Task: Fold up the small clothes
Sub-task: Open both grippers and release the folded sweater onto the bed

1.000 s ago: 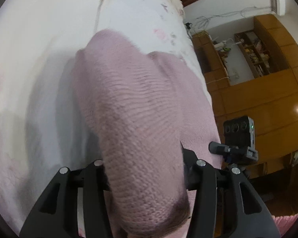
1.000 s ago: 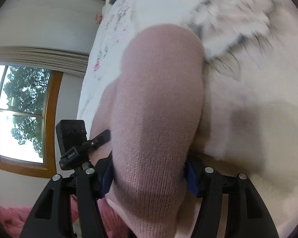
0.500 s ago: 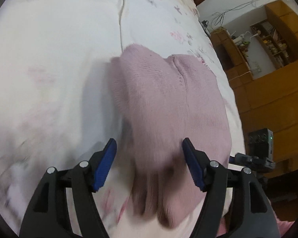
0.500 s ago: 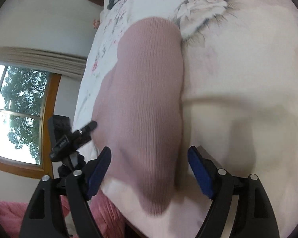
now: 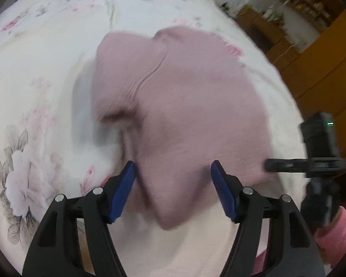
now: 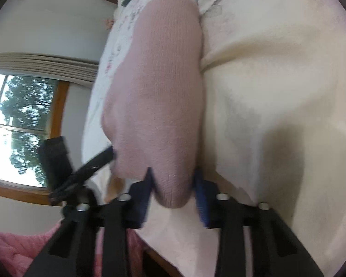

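Resting: pink sweater point(image 5: 180, 97) on bedspread point(image 5: 46, 73)

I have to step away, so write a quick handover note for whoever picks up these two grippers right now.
Left gripper: open, straddling the near edge of the pink knit garment.
Right gripper: closing on the garment's near end; grip unclear through blur.
Garment lies on the floral bedspread, partly folded, with a crease across its top.
Left: finish the fold and smooth it flat.
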